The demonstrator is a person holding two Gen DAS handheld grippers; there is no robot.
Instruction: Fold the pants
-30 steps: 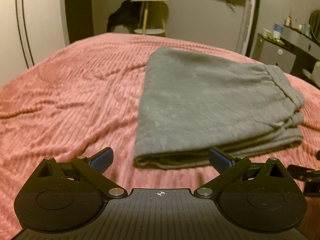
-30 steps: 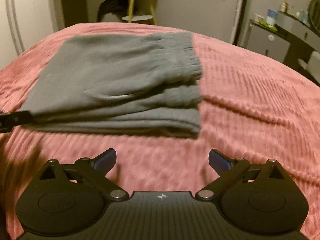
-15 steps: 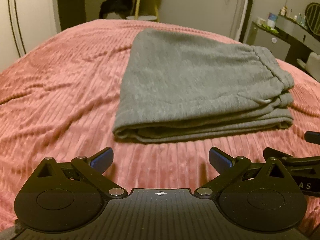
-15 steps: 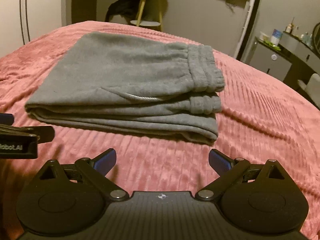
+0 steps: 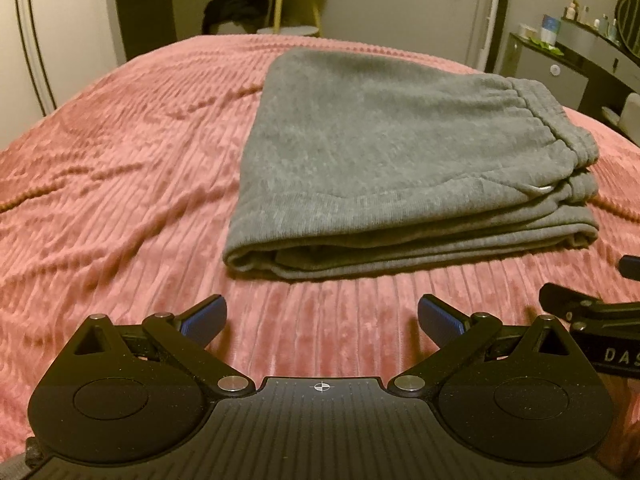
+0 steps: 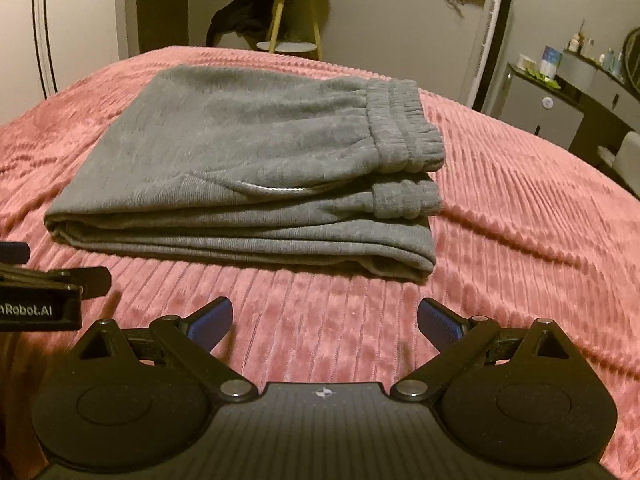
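Lying folded on the pink bed cover (image 5: 120, 184), your grey pants (image 5: 400, 160) show stacked edges toward you, waistband (image 6: 400, 128) to the right. Bare cover lies all around them. Your left gripper (image 5: 322, 316) and right gripper (image 6: 324, 316) hover short of them, fingers released, empty.

Grey fleece pants (image 5: 384, 152) lie folded into a flat, layered rectangle on the pink ribbed bedspread (image 5: 120, 168), elastic waistband stacked at the right end, rounded fold at the left, a pocket opening showing on top
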